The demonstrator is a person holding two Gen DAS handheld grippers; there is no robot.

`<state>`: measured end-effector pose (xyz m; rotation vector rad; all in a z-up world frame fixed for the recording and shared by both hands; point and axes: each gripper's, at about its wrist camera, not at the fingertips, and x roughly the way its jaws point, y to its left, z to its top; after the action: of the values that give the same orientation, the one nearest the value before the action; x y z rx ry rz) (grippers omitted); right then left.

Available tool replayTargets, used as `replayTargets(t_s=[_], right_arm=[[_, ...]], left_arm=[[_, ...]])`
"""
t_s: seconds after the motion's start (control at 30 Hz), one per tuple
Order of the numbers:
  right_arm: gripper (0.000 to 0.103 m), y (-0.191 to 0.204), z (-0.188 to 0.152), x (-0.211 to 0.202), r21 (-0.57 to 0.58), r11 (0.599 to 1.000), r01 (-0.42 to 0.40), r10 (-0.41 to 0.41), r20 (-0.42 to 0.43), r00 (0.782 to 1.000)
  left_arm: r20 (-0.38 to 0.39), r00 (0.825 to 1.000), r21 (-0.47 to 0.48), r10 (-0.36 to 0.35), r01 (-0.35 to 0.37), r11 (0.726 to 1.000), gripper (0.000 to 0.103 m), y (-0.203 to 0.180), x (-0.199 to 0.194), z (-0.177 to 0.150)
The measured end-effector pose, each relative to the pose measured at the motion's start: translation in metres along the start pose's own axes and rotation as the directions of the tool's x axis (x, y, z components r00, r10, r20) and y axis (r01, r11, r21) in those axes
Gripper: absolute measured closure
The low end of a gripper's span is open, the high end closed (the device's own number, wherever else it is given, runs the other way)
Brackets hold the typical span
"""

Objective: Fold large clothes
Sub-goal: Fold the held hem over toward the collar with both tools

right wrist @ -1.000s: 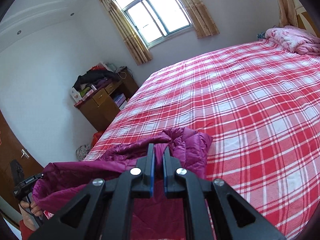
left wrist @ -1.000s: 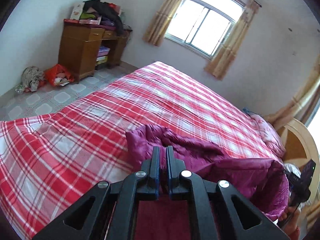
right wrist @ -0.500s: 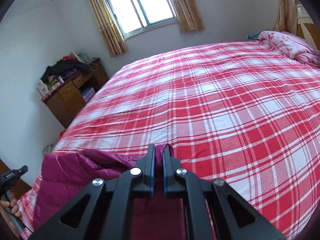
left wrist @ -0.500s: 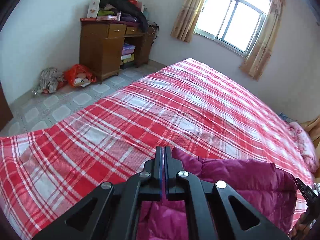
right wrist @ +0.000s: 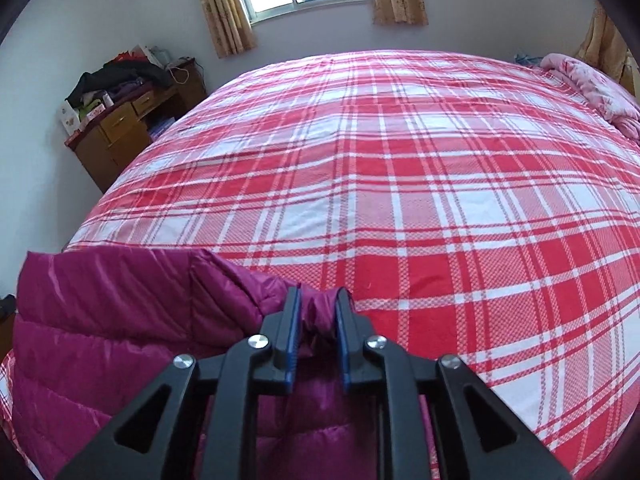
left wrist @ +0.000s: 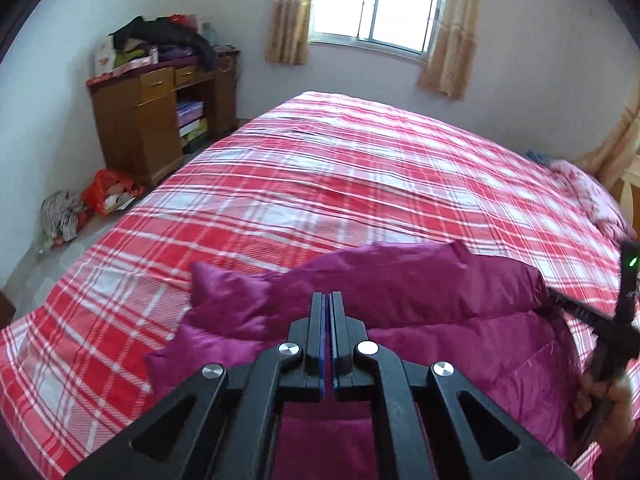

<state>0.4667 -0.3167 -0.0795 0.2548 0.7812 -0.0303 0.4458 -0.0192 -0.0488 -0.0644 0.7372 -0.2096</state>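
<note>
- Your left gripper: jaws pressed together, only a thin slit between the blue pads, pinched on the near edge of the magenta puffer jacket.
- Your right gripper: jaws a narrow gap apart, with a bunched fold of the jacket sitting between the pads; whether they grip it firmly, you cannot tell.
- Jacket lies at the near edge of the bed, quilted side up, spread between your two grippers.
- Surface: red-and-white plaid bedsheet, mostly flat, with a few shallow creases toward the middle.
- Far right corner of the bed: a crumpled pink blanket.
- Left of the bed: tiled floor with an orange plastic bag and a grey bundle beside it.
- Behind those, against the wall: a wooden cabinet with clothes piled on top.
- Far wall: a bright window flanked by tan curtains.
</note>
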Motion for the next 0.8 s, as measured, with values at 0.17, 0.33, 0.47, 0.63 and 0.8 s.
replayTargets(t_s=[0.17, 0.33, 0.47, 0.63, 0.8], right_arm=[[0.019, -0.007, 0.006, -0.092, 0.088, 0.996, 0.01, -0.036, 0.3, 0.953], [0.069, 0.063, -0.01, -0.104, -0.174, 0.985, 0.001, 0.038, 0.217, 0.975], [0.077, 0.113, -0.02, -0.06, -0.215, 0.975, -0.055, 0.081, 0.116, 0.99], [0.077, 0.137, -0.033, -0.005, -0.226, 0.971, -0.081, 0.085, 0.007, 0.996], [0.077, 0.124, -0.047, 0.022, -0.176, 0.978, -0.11, 0.11, -0.01, 0.994]], left_arm=[[-0.025, 0.999, -0.023, -0.035, 0.034, 0.999, 0.102, -0.002, -0.004, -0.01], [-0.031, 0.998, 0.005, -0.051, 0.051, 0.999, 0.102, -0.022, -0.003, -0.012], [-0.067, 0.997, 0.001, -0.049, 0.049, 0.999, 0.101, -0.035, 0.021, -0.003], [-0.14, 0.989, -0.036, 0.036, -0.042, 0.998, 0.101, -0.012, 0.06, -0.018], [-0.101, 0.99, -0.162, -0.095, 0.077, 0.984, 0.101, 0.012, 0.071, -0.033]])
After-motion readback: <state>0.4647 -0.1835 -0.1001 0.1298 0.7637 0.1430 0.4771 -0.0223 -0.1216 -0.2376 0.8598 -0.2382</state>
